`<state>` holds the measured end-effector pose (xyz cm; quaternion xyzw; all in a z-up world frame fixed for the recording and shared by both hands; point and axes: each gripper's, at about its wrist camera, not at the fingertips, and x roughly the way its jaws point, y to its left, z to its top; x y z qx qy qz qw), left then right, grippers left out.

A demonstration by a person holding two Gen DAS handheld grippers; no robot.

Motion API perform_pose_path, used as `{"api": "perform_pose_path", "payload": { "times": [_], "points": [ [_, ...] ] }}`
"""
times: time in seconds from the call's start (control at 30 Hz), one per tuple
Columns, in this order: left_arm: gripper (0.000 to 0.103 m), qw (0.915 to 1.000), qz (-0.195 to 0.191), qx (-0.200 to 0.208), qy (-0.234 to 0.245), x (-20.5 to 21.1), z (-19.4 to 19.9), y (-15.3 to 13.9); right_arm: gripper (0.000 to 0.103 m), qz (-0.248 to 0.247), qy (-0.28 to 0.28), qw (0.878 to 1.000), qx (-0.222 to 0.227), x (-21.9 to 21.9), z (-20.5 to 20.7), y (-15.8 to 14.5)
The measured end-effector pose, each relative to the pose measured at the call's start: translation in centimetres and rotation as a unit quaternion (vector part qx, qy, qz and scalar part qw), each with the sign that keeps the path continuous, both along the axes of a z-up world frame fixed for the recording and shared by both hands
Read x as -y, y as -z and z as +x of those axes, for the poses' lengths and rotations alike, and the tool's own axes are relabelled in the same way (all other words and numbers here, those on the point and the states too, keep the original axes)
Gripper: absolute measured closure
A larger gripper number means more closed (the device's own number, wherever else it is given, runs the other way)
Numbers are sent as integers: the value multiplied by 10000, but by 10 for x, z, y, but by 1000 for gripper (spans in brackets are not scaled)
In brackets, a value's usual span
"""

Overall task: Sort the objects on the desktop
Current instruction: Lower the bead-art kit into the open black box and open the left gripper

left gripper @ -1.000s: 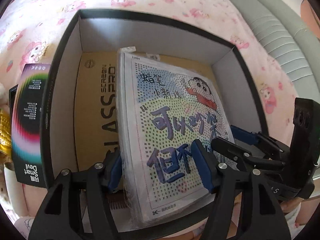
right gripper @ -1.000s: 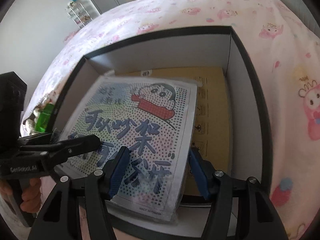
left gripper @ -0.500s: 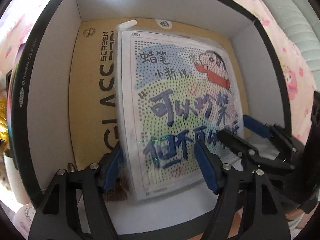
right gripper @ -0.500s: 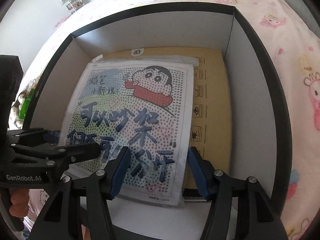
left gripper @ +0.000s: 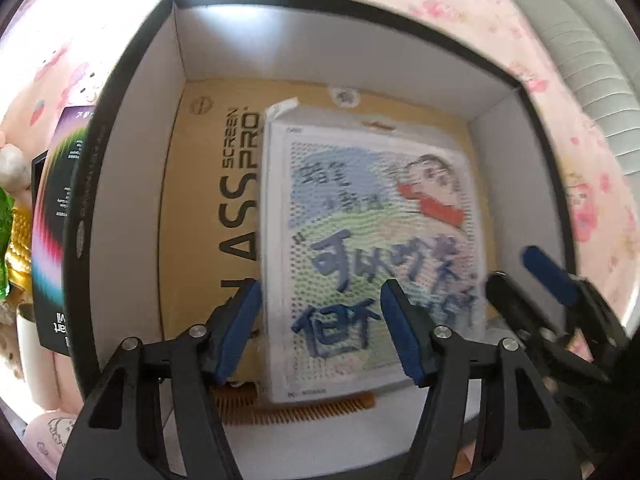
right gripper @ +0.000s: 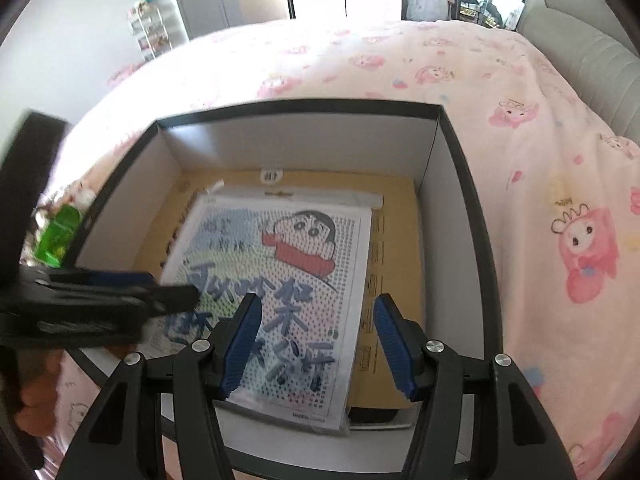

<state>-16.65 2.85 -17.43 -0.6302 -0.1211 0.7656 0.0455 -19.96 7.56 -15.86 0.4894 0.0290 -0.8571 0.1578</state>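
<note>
A plastic-wrapped cartoon dot print (right gripper: 280, 280), showing a scarfed boy and blue brush characters, lies flat inside the black box (right gripper: 456, 216), atop brown cardboard packaging (left gripper: 208, 216). Both the left hand-held gripper (left gripper: 320, 328) and right hand-held gripper (right gripper: 316, 344) are spread wide, empty.

The cartoon sheet (left gripper: 372, 248) covers much of the brown envelope (left gripper: 208, 216), hiding its lettering's right part. Beneath the sheet's near edge, a comb (left gripper: 296, 410) shows only teeth.
</note>
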Motion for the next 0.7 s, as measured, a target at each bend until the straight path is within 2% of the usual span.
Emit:
{"api": "perform_pose_path", "payload": {
  "times": [0.07, 0.17, 0.37, 0.47, 0.57, 0.7],
  "points": [
    [43, 9999, -54, 71, -68, -1, -4, 3, 48, -90, -14, 9999, 100, -1, 1, 4],
    [44, 9994, 58, 320, -120, 1, -8, 10, 49, -197, 6, 9988, 445, -41, 11, 2],
    [44, 9987, 264, 442, 60, -3, -10, 16, 50, -628, 51, 9904, 1232, -48, 2, 25],
    [44, 9970, 624, 399, 239, -15, -10, 18, 50, -679, 57, 9897, 1263, -50, 3, 24],
    [51, 9923, 1088, 483, 339, -21, -10, 22, 52, -668, 55, 9899, 1251, -51, 6, 23],
    [58, 9960, 895, 45, 54, -12, -7, 10, 52, -563, 51, 9930, 1039, -49, 13, 18]
  ]
}}
